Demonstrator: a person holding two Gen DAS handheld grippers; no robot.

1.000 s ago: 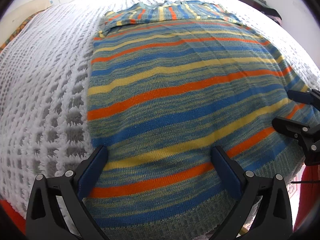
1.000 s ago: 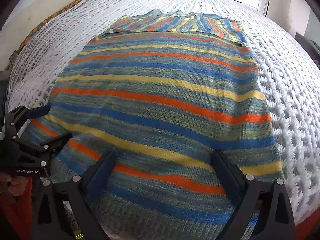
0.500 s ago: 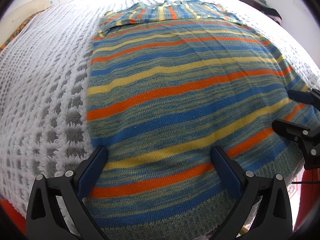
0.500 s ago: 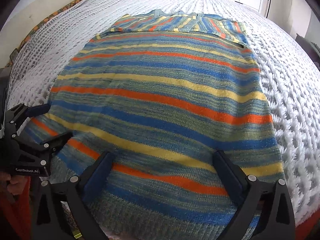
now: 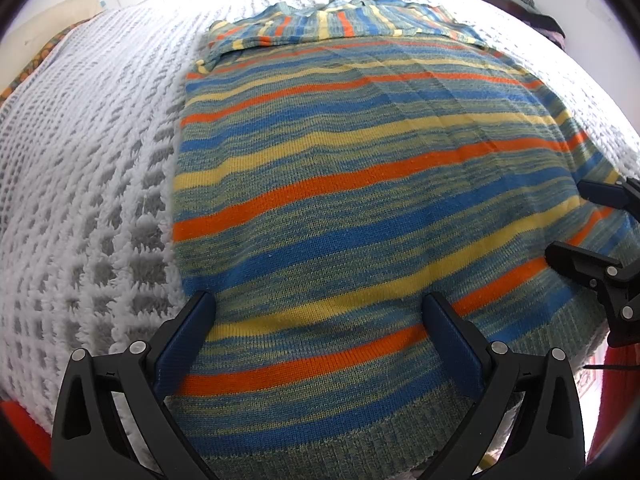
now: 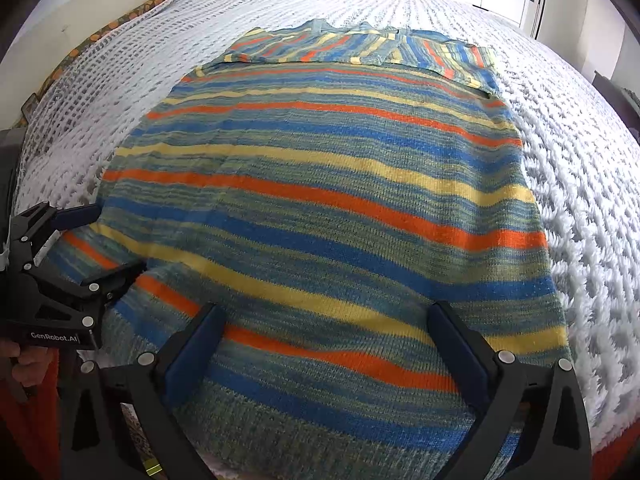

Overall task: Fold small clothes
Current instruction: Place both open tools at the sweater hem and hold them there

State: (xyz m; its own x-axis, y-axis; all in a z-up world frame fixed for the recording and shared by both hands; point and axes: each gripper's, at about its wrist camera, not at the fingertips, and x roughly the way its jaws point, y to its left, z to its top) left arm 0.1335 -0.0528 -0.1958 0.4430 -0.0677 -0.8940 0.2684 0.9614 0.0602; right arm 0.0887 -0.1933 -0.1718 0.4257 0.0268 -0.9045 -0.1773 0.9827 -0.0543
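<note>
A striped knit sweater (image 5: 360,184) in blue, orange, yellow and green lies flat on the bed, hem toward me, sleeves folded across its far end (image 5: 344,24). My left gripper (image 5: 318,312) is open, its jaws wide over the left part of the hem. My right gripper (image 6: 326,324) is open over the right part of the hem. The sweater fills the right wrist view (image 6: 320,200) too. Each gripper shows at the edge of the other's view: the right gripper (image 5: 576,224), the left gripper (image 6: 104,244). Neither holds fabric.
A white waffle-knit bedspread (image 5: 92,168) covers the bed on all sides of the sweater (image 6: 592,184). A patterned pillow edge (image 6: 80,48) lies at the far left. Dark clothing (image 5: 536,20) sits beyond the bed's far right corner. Something red (image 5: 616,400) is below the bed's near edge.
Almost nothing has changed. Both grippers stay open over the hem; the views shift only very slightly.
</note>
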